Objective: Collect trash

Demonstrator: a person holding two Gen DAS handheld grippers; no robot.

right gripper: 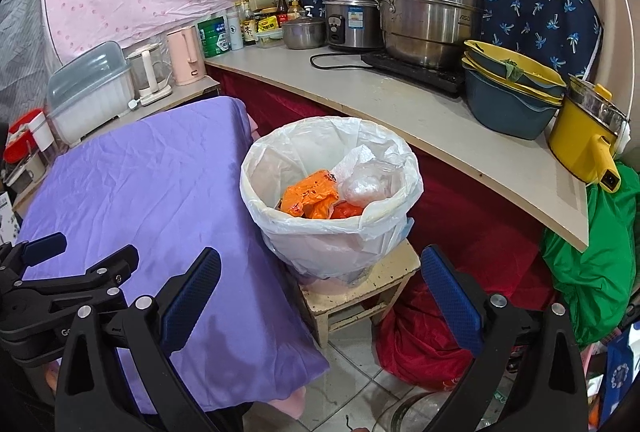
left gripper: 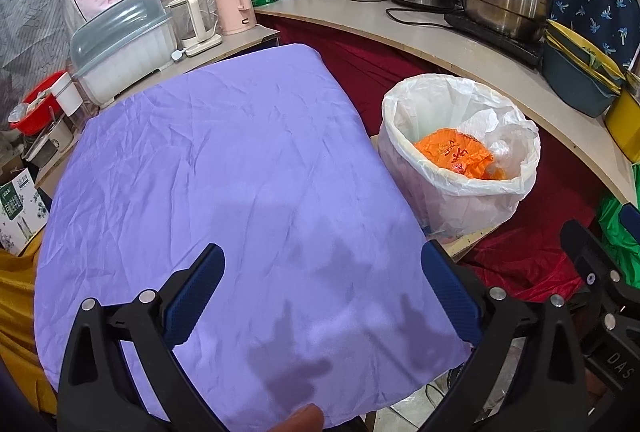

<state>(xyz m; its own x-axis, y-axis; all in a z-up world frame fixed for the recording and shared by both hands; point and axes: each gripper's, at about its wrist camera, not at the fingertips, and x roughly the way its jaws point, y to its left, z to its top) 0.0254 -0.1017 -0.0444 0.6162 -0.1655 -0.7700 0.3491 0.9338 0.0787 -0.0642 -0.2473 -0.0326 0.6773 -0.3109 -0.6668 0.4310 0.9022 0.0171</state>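
Note:
A trash bin with a white plastic liner [left gripper: 456, 167] [right gripper: 332, 228] stands on a small wooden stool [right gripper: 360, 296] right of the table. Inside lie orange wrappers [left gripper: 454, 151] [right gripper: 310, 193] and a crumpled clear plastic bag [right gripper: 362, 187]. The table wears a purple cloth [left gripper: 224, 183] [right gripper: 132, 199] with nothing on it. My left gripper [left gripper: 322, 296] is open and empty over the cloth's near part. My right gripper [right gripper: 320, 296] is open and empty, in front of the bin and stool. The left gripper also shows at the left of the right wrist view [right gripper: 80, 260].
A curved counter [right gripper: 400, 99] behind the bin holds steel pots [right gripper: 428, 3], a rice cooker, stacked bowls [right gripper: 508, 91] and a yellow pot [right gripper: 584, 135]. A dish box, kettles and bottles stand behind the table. Red cloth [right gripper: 424, 344] and a green bag [right gripper: 592, 264] lie by the floor.

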